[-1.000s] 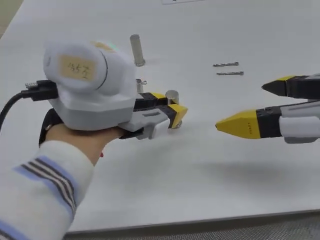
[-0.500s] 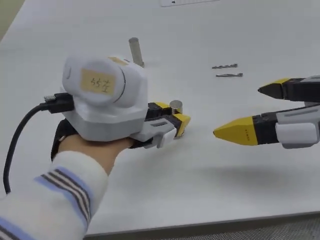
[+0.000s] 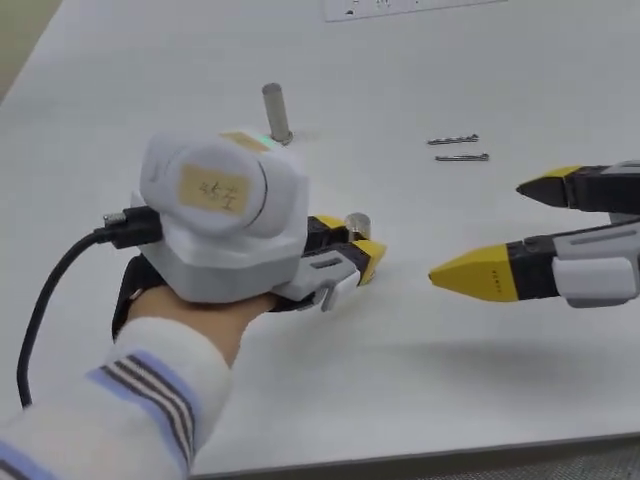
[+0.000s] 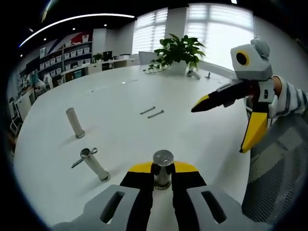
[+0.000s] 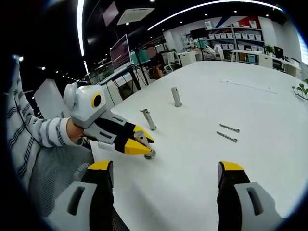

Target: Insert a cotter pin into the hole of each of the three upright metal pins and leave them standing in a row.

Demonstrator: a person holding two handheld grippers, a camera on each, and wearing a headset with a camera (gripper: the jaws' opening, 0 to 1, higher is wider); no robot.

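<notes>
Head view: left tongs (image 3: pixel 358 252) are clamping a short metal pin (image 3: pixel 356 222) near its foot, the pin standing upright on the white tabletop (image 3: pixel 420 340). Right tongs (image 3: pixel 476 230) are hovering to the right of it, spread wide, tips pointing toward it and carrying nothing. Two loose cotter pins (image 3: pixel 452 140) are lying side by side beyond the right tongs, long axes running across the view, nearer to the right tongs than to the left. A second upright pin (image 3: pixel 276 112) is standing farther back. Left gripper view: the held pin is sitting between the jaws with its top face showing. A third pin (image 4: pixel 95 164) is standing just to its left with a cotter pin (image 4: pixel 83 158) already crossing its head, and the bare far pin is standing beyond that. Right gripper view: both jaws are gaping wide. The loose cotter pins are lying ahead and to the right across open tabletop, with nothing appearing to block the reach. Judgement: fetching a cotter pin is looking like the right tongs' job. The thin shank is lying flat and may be slipping under a pinch.
</notes>
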